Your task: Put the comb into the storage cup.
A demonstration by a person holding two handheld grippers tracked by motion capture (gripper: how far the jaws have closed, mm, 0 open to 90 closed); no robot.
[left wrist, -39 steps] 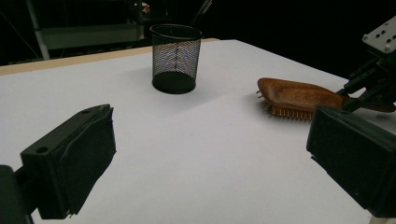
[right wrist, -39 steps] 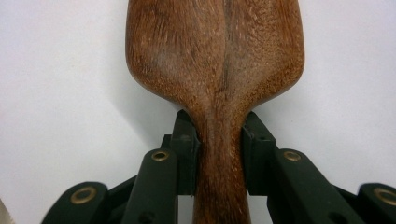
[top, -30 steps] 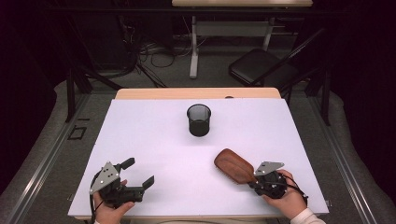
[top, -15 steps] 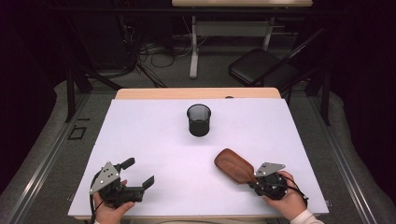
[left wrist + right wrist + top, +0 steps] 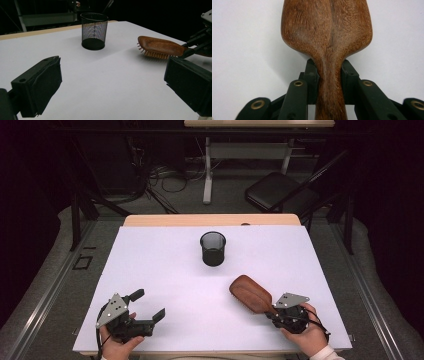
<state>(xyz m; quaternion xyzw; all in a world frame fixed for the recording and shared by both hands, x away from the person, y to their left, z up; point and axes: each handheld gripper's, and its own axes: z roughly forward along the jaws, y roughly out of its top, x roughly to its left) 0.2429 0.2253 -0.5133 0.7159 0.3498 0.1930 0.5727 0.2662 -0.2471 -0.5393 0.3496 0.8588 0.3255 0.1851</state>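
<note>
A brown wooden hairbrush (image 5: 251,293) is held a little above the white table, bristles down, its head pointing toward the middle. My right gripper (image 5: 276,309) is shut on its handle (image 5: 329,87), with both jaws pressed against the wood. In the left gripper view the wooden hairbrush (image 5: 160,46) hangs over its shadow at the right. A black mesh cup (image 5: 213,248) stands upright at the table's centre, and the mesh cup (image 5: 94,30) looks empty. My left gripper (image 5: 148,304) rests at the front left, open with nothing between its jaws.
The white table top (image 5: 165,265) spreads between the grippers and the cup. A wooden strip (image 5: 210,220) runs along its far edge. Beyond the table stand a black chair (image 5: 280,192) and a desk frame on a dark floor with cables.
</note>
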